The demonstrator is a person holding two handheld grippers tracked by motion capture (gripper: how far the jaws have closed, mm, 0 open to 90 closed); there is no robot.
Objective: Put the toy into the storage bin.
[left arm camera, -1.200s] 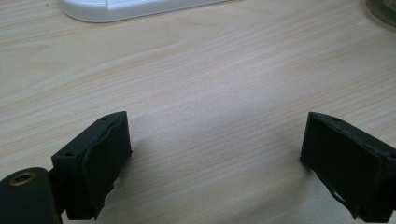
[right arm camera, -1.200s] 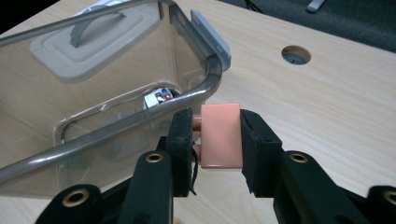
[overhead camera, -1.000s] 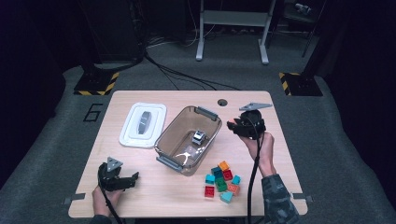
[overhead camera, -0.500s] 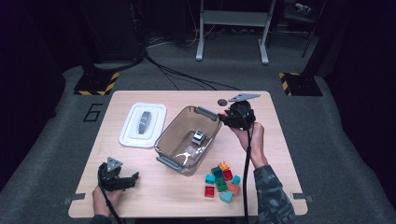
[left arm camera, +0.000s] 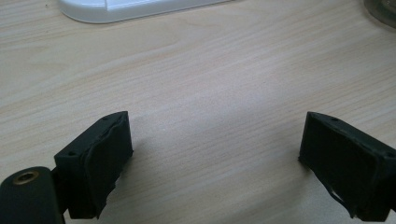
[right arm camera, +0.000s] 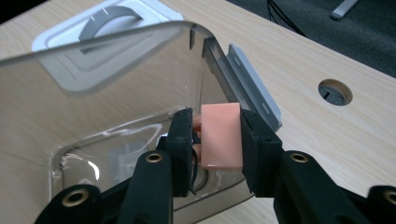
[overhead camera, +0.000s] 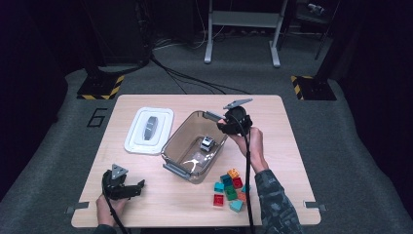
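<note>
Right gripper [overhead camera: 225,124] now shifted leftward from open tabletop to the clear tub's [overhead camera: 181,141] far right rim, pink block [right arm camera: 221,135] clamped between its jaws now over the tub's edge, forearm swung inward toward the table's middle

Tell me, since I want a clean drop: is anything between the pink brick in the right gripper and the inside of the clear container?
Nothing visible blocks it. The right gripper holds the pink brick at the rim of the clear container, whose top is open; its white lid lies apart on the table. A small grey-and-white piece already sits inside, off to one side.
</note>
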